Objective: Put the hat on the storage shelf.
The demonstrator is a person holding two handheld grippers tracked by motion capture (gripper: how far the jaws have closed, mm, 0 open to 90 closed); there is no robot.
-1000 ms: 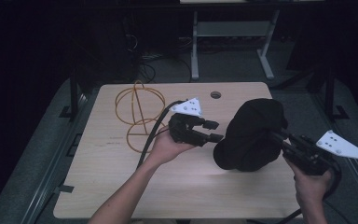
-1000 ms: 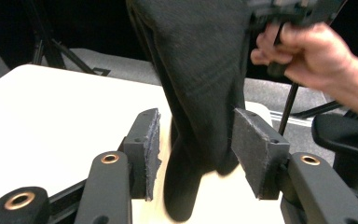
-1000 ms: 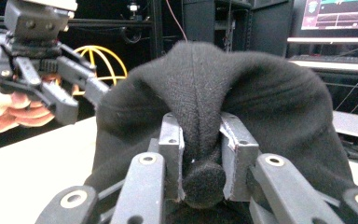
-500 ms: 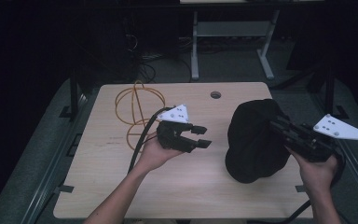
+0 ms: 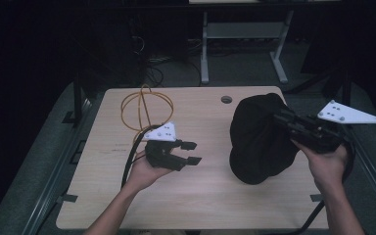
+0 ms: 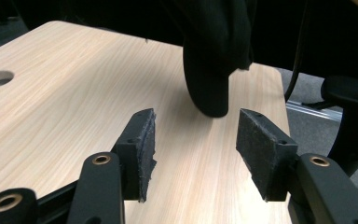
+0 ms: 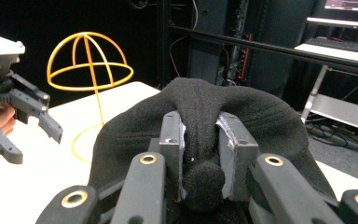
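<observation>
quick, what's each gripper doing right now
Left gripper: open, holding nothing, above the table.
Right gripper: shut on a fold of the black hat.

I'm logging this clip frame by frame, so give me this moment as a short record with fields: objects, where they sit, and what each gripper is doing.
surface: light wooden table with a round cable hole
held item: black knitted hat, lower edge touching the table
stand: yellow wire dome-shaped hat stand, upright at the far left of the table, bare
left gripper: jaws apart, holding nothing, pointed toward the hat
right gripper: jaws closed on a fold of the hat
gap: left gripper apart from the hat
</observation>
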